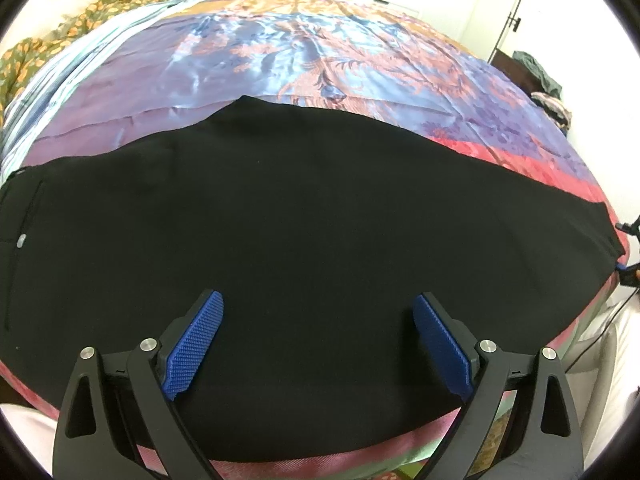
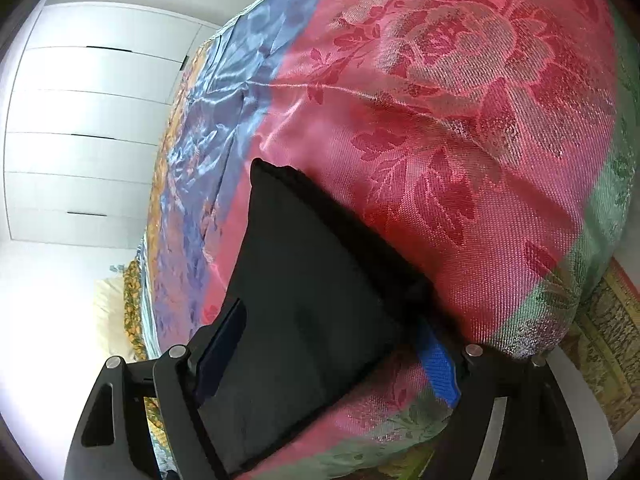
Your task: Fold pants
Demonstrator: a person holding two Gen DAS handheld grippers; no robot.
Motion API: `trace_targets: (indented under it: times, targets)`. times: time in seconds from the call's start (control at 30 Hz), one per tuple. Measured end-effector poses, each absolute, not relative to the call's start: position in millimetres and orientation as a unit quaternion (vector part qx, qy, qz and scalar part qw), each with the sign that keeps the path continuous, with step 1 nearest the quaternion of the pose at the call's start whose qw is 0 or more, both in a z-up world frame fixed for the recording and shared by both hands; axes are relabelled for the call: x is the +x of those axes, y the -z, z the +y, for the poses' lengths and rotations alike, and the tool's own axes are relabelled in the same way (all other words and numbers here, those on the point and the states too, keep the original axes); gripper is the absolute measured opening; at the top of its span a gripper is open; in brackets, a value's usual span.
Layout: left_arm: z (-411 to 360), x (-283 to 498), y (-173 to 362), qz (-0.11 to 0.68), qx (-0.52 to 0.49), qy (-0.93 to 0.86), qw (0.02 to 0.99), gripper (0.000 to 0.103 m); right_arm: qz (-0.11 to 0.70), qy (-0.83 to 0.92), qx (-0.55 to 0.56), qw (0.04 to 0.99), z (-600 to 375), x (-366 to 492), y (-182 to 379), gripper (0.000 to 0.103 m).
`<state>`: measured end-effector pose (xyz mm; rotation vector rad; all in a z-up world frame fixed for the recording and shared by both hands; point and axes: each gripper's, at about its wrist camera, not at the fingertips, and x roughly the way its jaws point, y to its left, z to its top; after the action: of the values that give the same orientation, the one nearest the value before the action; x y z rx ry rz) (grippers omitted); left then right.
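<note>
Black pants (image 1: 304, 216) lie flat across the near side of the bed, waistband with a small button at the left and leg end at the right. My left gripper (image 1: 318, 320) hovers over their near edge, blue pads far apart with nothing pinched. In the right wrist view the pants' leg end (image 2: 304, 300) lies between the fingers of my right gripper (image 2: 332, 316). It reaches from the dark left pad to the blue right pad (image 2: 440, 364) and covers that pad's tip. The jaws stand wide and do not squeeze the cloth. The right gripper's tips (image 1: 624, 246) show at the hem.
The satin bedspread (image 1: 320, 52) is blue with pink flowers, with a pink band (image 2: 460, 120) and green border near the edge. A green-orange blanket (image 1: 100, 8) is bunched at the far left. White wardrobe doors (image 2: 88, 120) stand behind. Clothes (image 1: 548, 88) are piled on dark furniture at the right.
</note>
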<state>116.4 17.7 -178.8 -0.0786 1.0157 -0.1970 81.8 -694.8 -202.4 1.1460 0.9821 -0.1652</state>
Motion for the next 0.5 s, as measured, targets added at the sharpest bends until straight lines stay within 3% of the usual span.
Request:
trace_targets:
  times: [0.13, 0.2, 0.27, 0.3, 0.37, 0.5]
  targets:
    - [15.7, 115.8, 179.5, 0.486, -0.031, 0.092, 0.868, 0.097, 0.451, 0.082, 0.515, 0.725, -693.8, 82.7, 202.8, 0.076]
    - [16.1, 116.2, 179.2, 0.487, -0.032, 0.093, 0.868, 0.097, 0.456, 0.098, 0.515, 0.72, -694.8, 81.5, 204.6, 0.061]
    - [17.5, 116.5, 178.9, 0.487, -0.036, 0.094, 0.868, 0.097, 0.452, 0.115, 0.522, 0.714, -698.8, 77.5, 207.8, 0.034]
    - [18.3, 116.4, 178.8, 0.487, -0.038, 0.094, 0.868, 0.097, 0.446, 0.113, 0.529, 0.713, -700.1, 75.7, 208.9, 0.031]
    - [18.3, 116.7, 178.9, 0.487, -0.039, 0.094, 0.868, 0.097, 0.43, 0.097, 0.535, 0.72, -699.2, 74.5, 207.1, 0.014]
    - [16.9, 116.4, 178.6, 0.487, -0.035, 0.093, 0.868, 0.097, 0.397, 0.061, 0.52, 0.754, -692.7, 74.7, 189.1, 0.011]
